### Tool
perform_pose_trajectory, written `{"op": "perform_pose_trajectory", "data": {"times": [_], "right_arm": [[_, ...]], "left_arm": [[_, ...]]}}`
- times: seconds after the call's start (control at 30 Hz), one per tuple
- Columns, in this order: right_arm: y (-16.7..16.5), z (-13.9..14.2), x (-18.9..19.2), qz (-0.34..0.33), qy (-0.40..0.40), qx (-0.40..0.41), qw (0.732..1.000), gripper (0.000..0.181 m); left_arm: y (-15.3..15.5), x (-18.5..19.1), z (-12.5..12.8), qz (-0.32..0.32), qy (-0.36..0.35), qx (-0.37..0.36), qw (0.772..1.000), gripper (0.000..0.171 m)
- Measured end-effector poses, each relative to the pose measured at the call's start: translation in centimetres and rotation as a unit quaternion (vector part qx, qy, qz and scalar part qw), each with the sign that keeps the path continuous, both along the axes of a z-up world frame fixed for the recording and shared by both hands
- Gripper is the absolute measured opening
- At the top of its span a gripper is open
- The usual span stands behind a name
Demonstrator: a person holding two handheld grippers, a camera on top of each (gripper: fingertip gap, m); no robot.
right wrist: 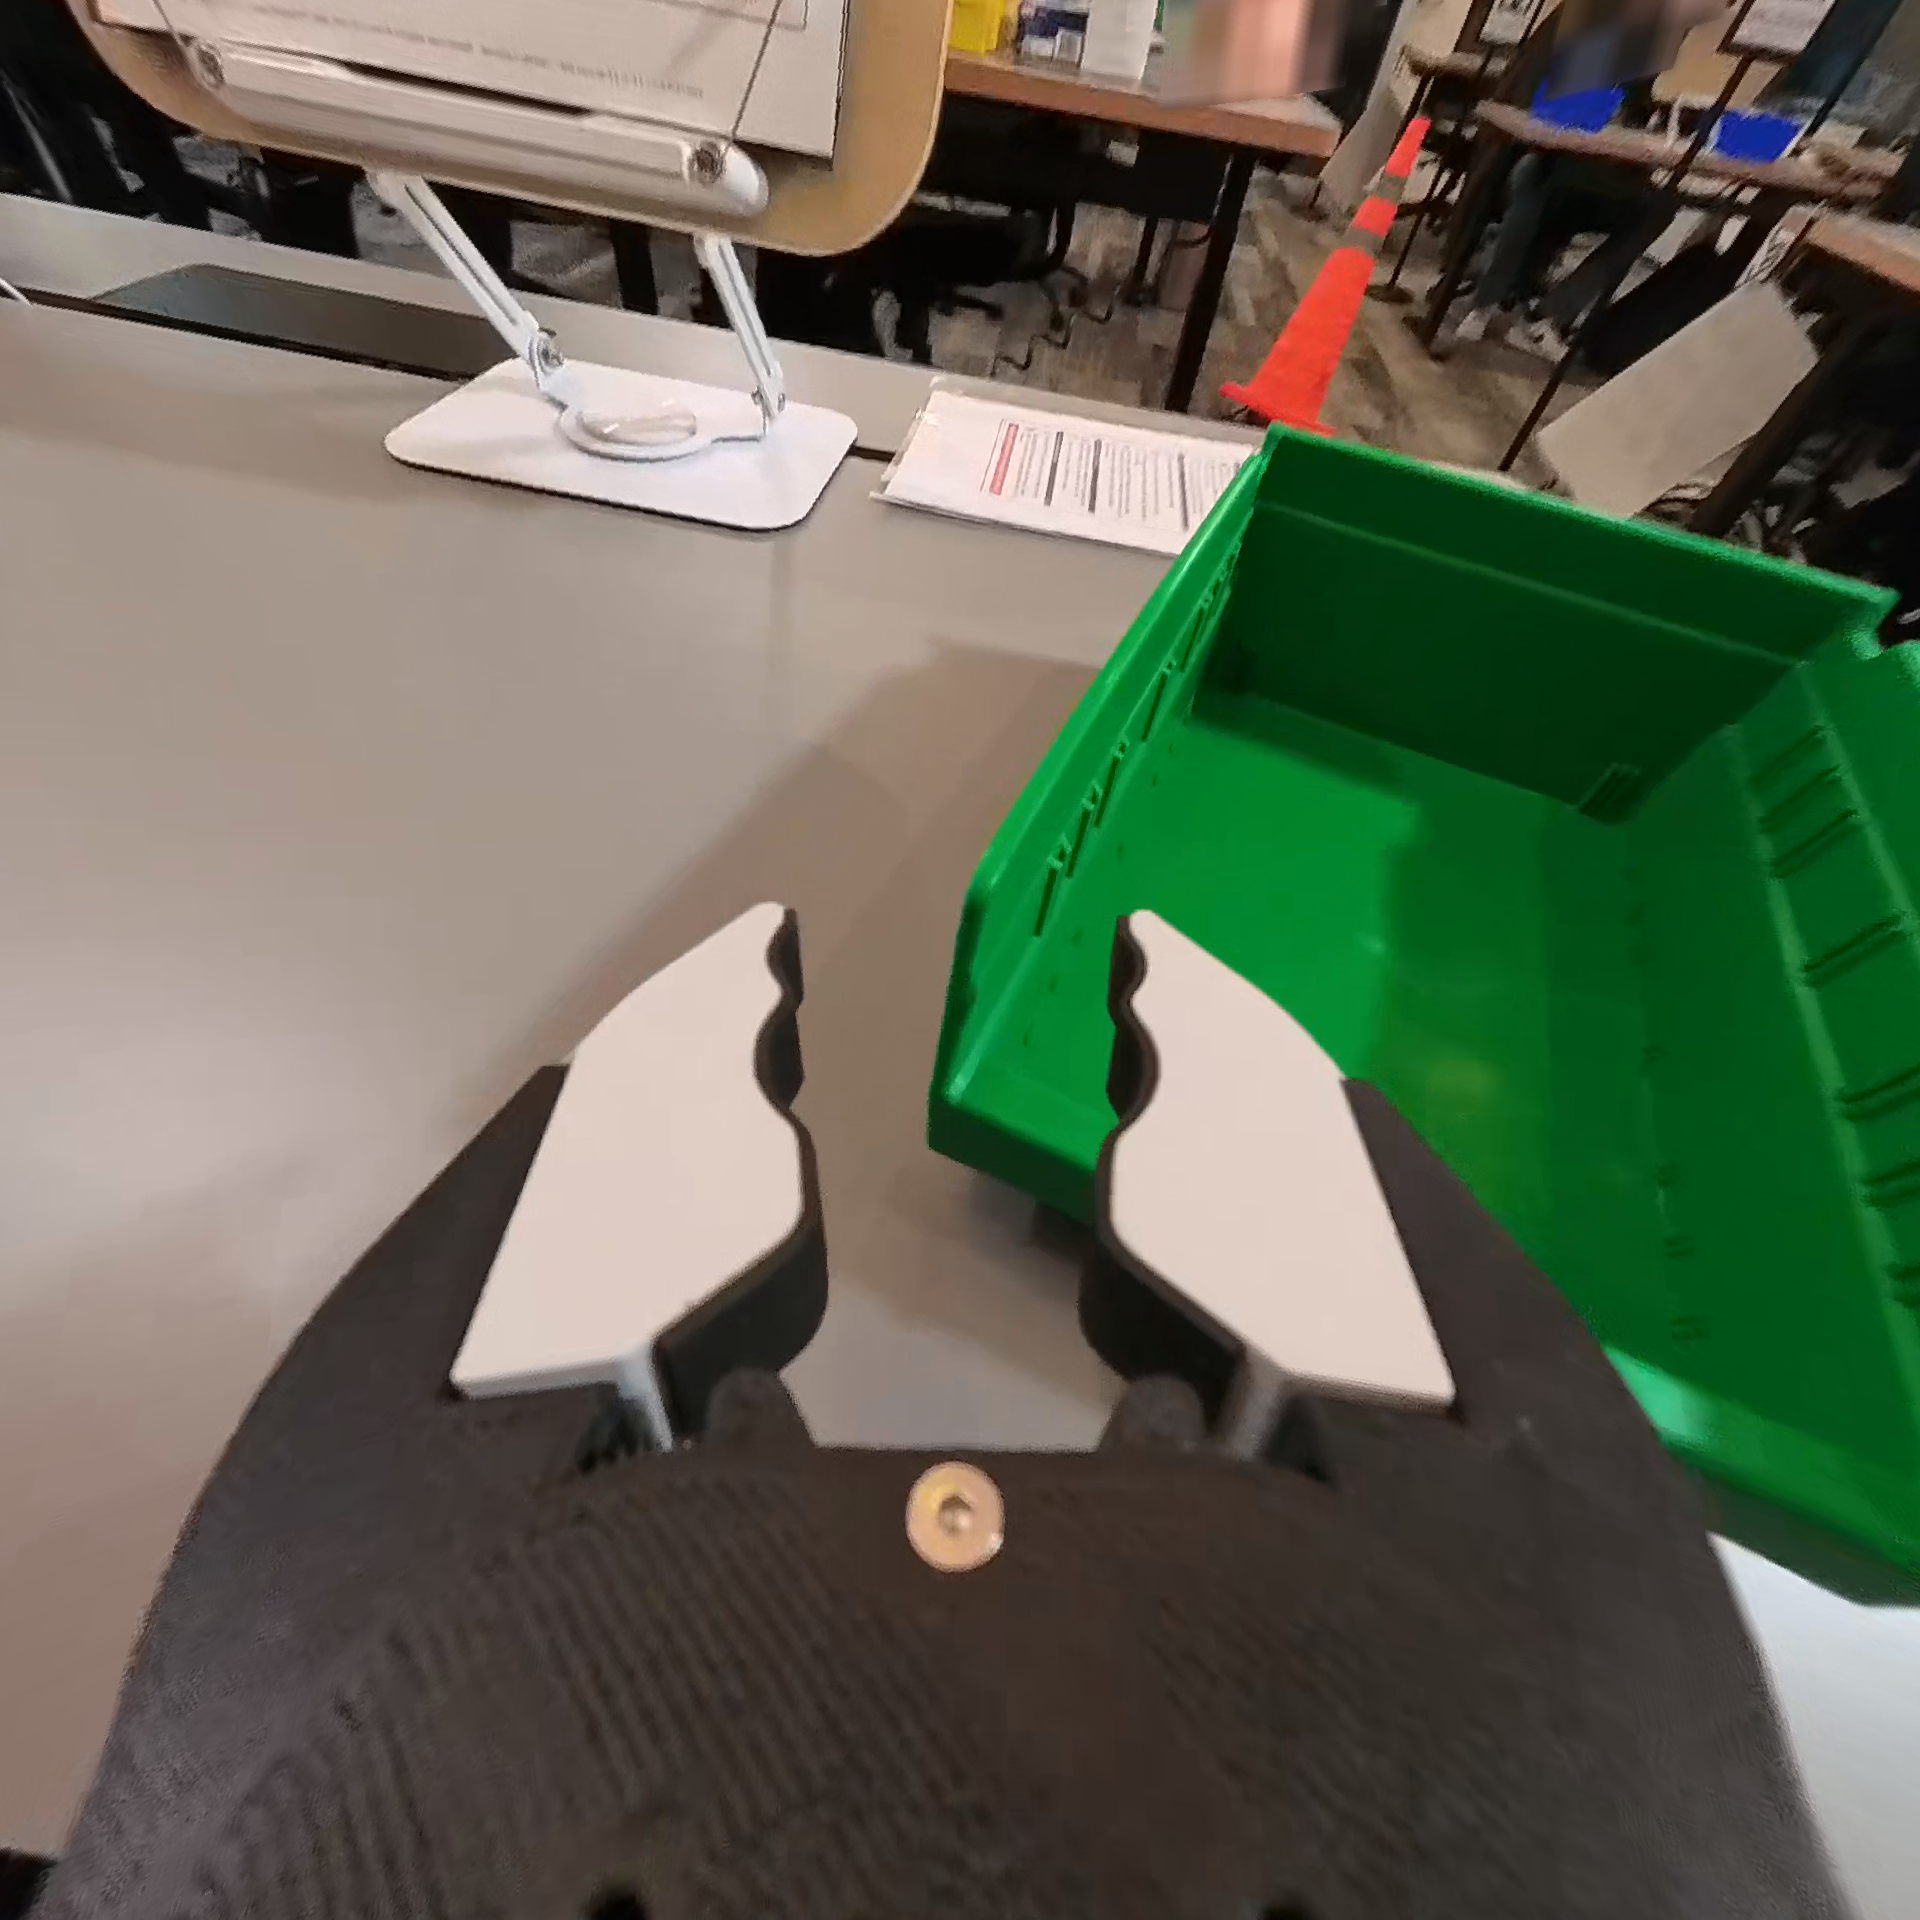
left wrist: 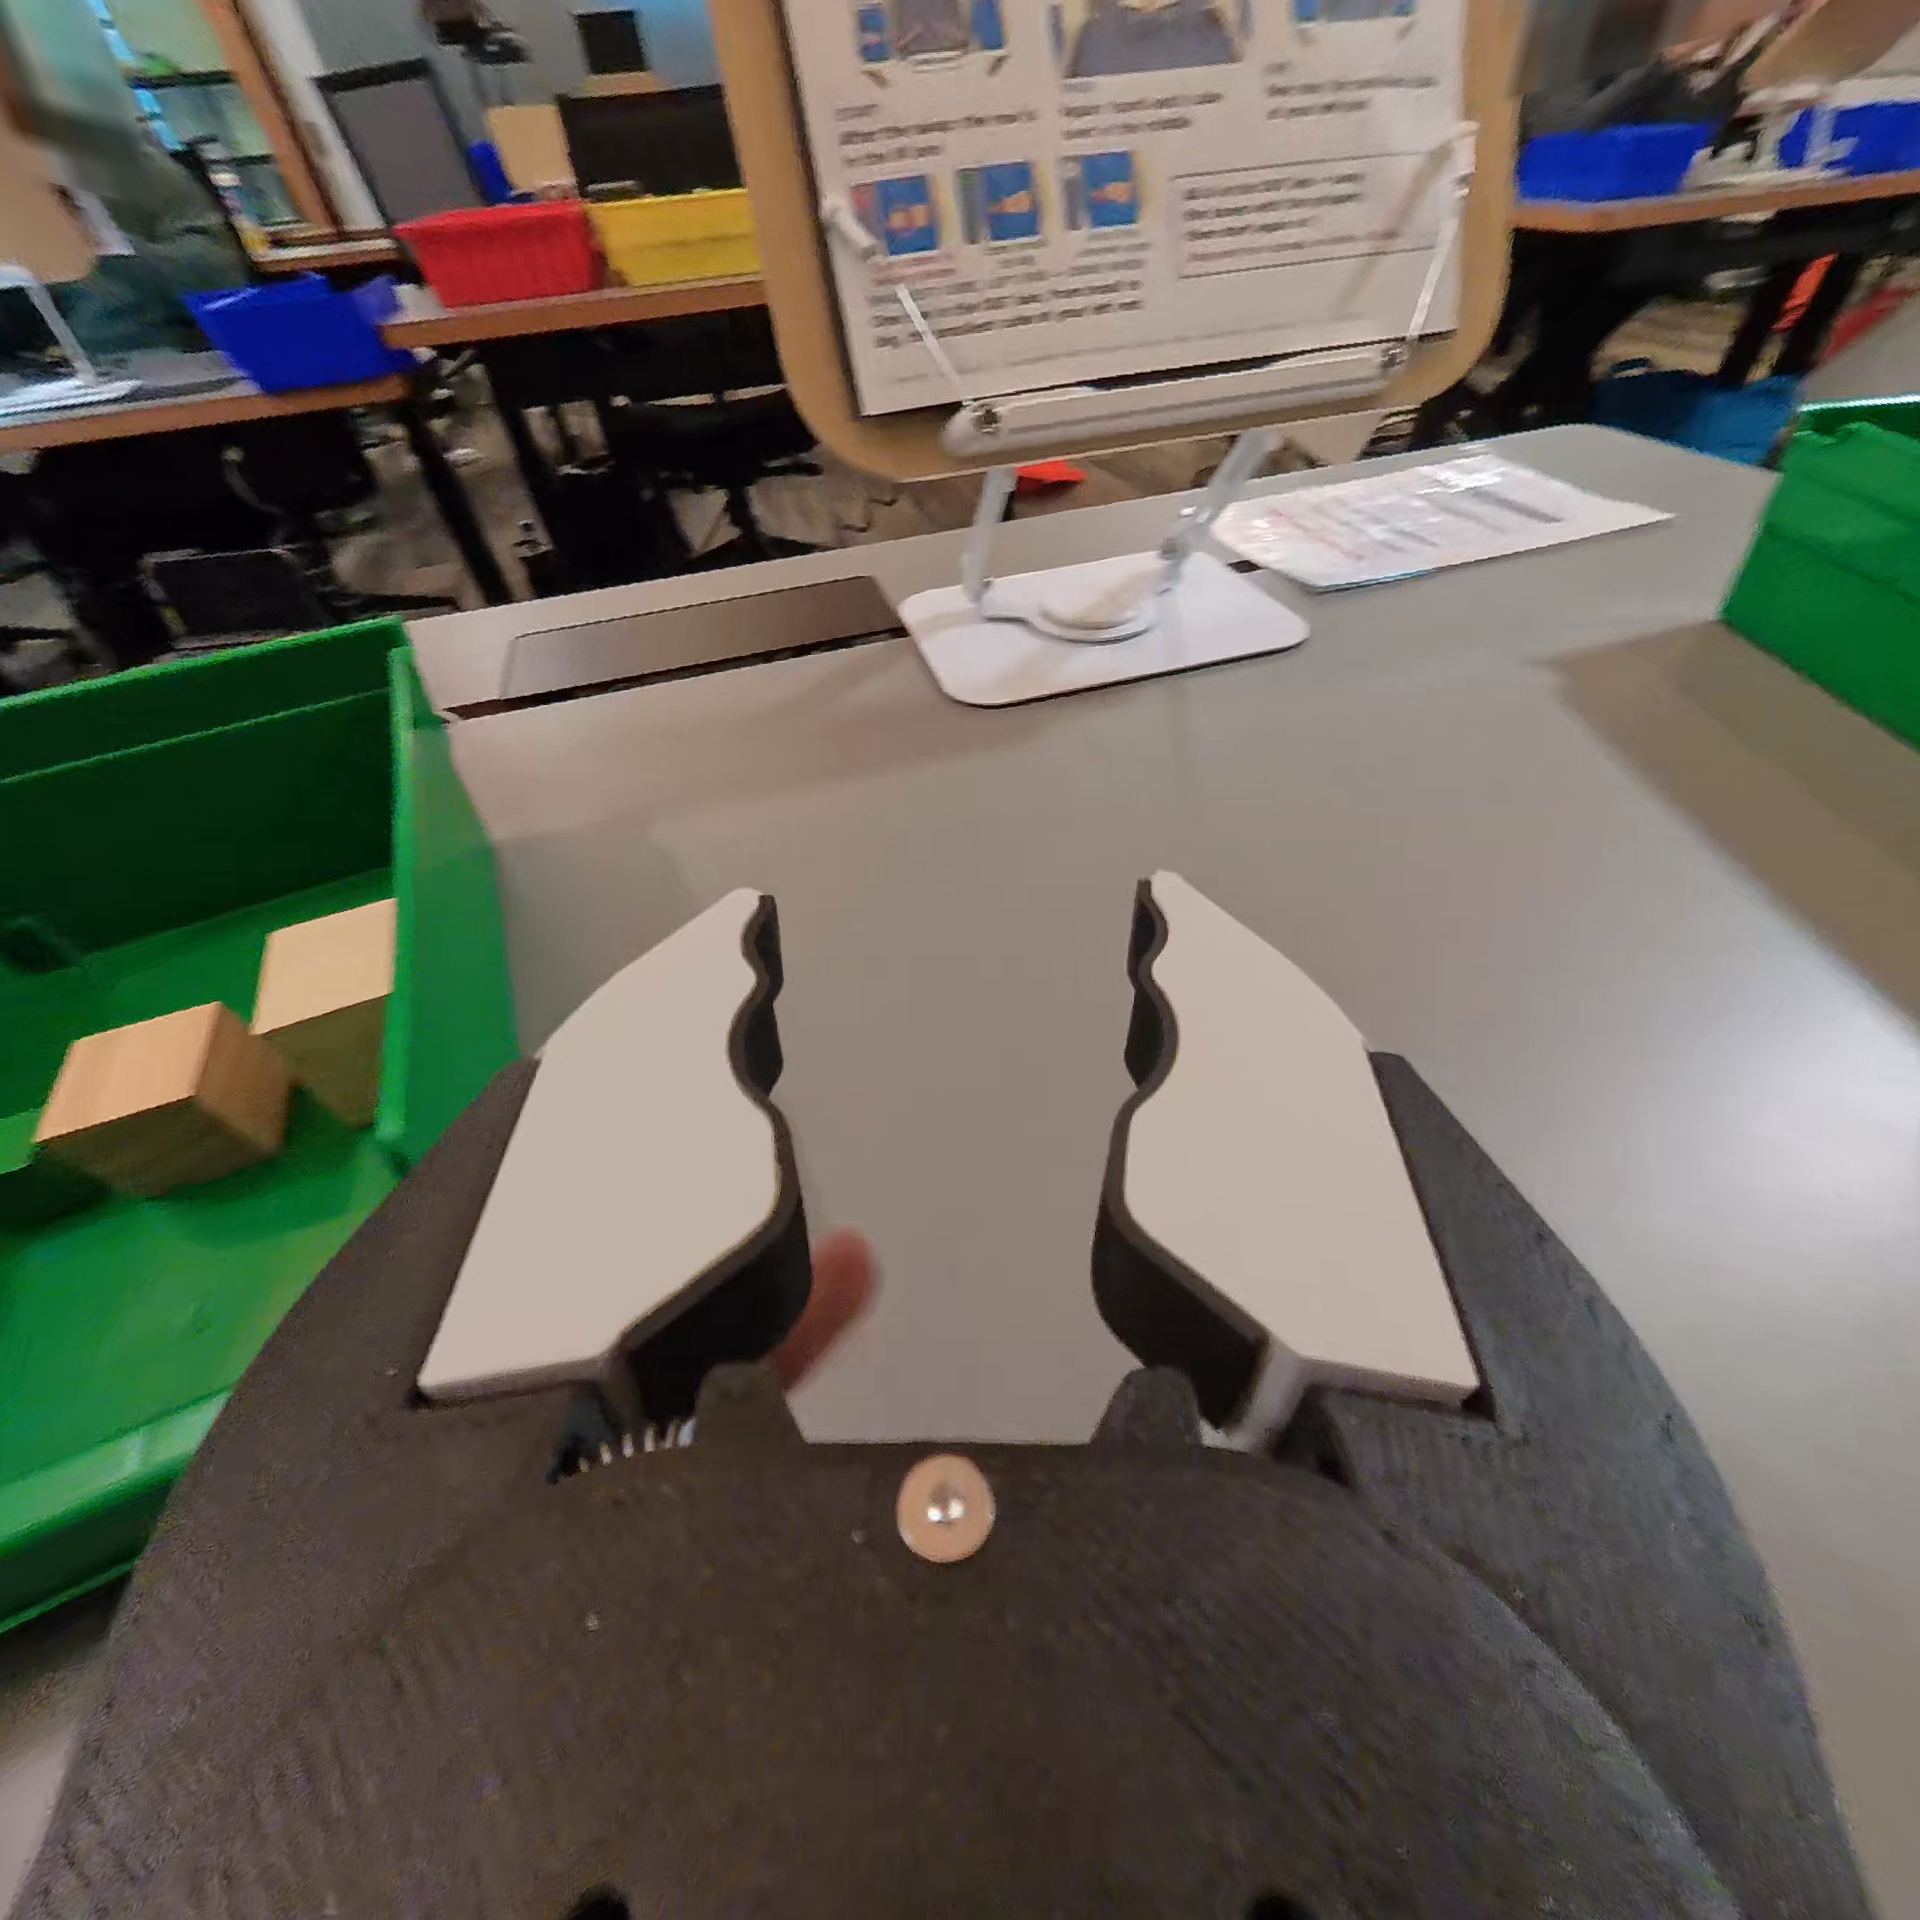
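Note:
My left gripper (left wrist: pixel 956 904) is open and holds nothing, above the grey table (left wrist: pixel 1351 935). To its left stands a green bin (left wrist: pixel 436 935) with two wooden blocks inside, one nearer (left wrist: pixel 166 1101) and one behind it (left wrist: pixel 332 987). A fingertip (left wrist: pixel 831 1309) shows under the left jaw. My right gripper (right wrist: pixel 961 930) is open and holds nothing, above the table (right wrist: pixel 416 779) at the near left corner of a second green bin (right wrist: pixel 1507 935), which is empty. Its right finger (right wrist: pixel 1226 1091) overlaps the bin's front wall in the picture.
A board with instruction sheets on a white stand (left wrist: pixel 1101 623) is at the table's far side, also in the right wrist view (right wrist: pixel 623 447). A printed sheet (right wrist: pixel 1081 478) lies beside it. An orange cone (right wrist: pixel 1320 312) stands on the floor beyond. Other tables carry coloured bins.

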State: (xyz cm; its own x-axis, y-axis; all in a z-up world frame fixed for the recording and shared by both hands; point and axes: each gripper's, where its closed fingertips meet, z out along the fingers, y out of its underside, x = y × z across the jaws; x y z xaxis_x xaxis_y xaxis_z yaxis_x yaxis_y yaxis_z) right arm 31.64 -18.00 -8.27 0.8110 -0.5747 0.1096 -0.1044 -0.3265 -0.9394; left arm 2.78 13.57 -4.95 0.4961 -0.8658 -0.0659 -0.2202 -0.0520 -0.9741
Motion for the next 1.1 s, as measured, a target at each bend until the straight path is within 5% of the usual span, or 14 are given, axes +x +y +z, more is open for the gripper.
{"op": "perform_pose_trajectory", "data": {"times": [0.13, 0.3, 0.6, 0.8, 1.1], "right_arm": [[0.4, -1.5, 0.0, 0.007, 0.033, -0.025, 0.999, 0.056], [1.1, 0.2, 0.3, 0.005, 0.027, 0.026, 0.999, 0.041], [2.4, -1.9, 0.8, 0.001, 0.064, -0.01, 0.998, 0.046], [1.5, -2.4, 1.7, -0.011, 0.074, -0.018, 0.997, 0.019], [1.3, -2.5, 1.8, 0.035, 0.087, -0.029, 0.995, 0.019]], "left_arm": [[2.0, -1.3, -0.6, 0.043, 0.015, -0.006, 0.999, 0.07], [5.2, -3.9, -1.5, 0.097, 0.011, -0.036, 0.995, 0.071], [9.7, -6.6, -4.5, 0.145, 0.028, -0.094, 0.985, 0.069], [10.5, -7.8, -5.1, 0.151, 0.051, -0.108, 0.981, 0.045], [9.8, -7.8, -5.3, 0.135, 0.061, -0.12, 0.982, 0.025]]}}
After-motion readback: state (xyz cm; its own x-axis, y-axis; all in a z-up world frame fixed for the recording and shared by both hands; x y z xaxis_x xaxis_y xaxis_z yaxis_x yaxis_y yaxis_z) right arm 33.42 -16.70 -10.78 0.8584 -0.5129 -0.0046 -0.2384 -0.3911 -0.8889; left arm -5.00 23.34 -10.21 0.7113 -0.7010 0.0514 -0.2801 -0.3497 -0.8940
